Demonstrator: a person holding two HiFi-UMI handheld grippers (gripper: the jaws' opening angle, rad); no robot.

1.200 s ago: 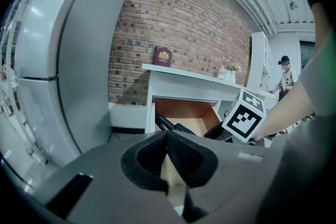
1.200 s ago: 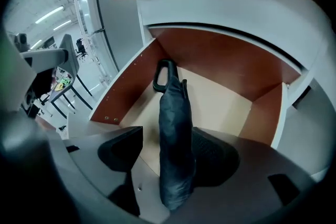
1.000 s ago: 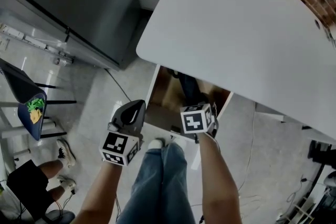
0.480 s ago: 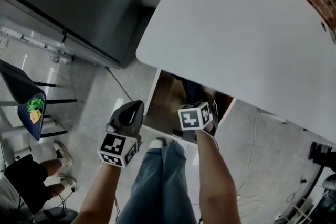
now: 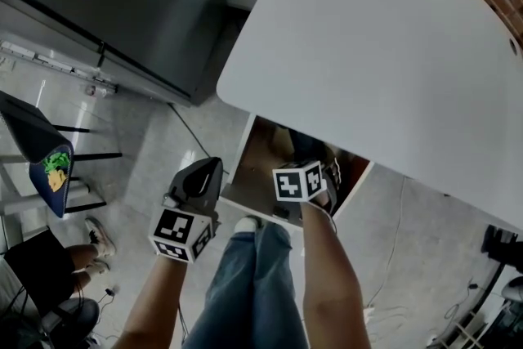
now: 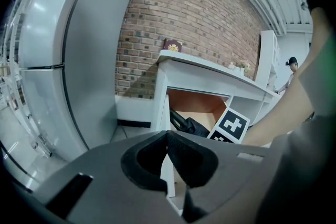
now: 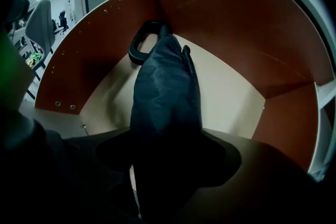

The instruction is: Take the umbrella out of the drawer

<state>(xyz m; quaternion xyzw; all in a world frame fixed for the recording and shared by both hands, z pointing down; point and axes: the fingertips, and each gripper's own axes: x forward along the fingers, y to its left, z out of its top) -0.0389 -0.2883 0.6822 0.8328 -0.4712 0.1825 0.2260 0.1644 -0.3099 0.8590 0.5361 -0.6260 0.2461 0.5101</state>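
Umbrella [image 7: 165, 92] lies in the drawer [image 7: 231, 86], clamped between right gripper [image 7: 166, 161] jaws

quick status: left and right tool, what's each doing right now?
Left tool: closed, holding nothing.
Right tool: closed on the near end of the umbrella, which lies in the drawer.

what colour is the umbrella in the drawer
Dark navy, nearly black. The umbrella shows best in the right gripper view.
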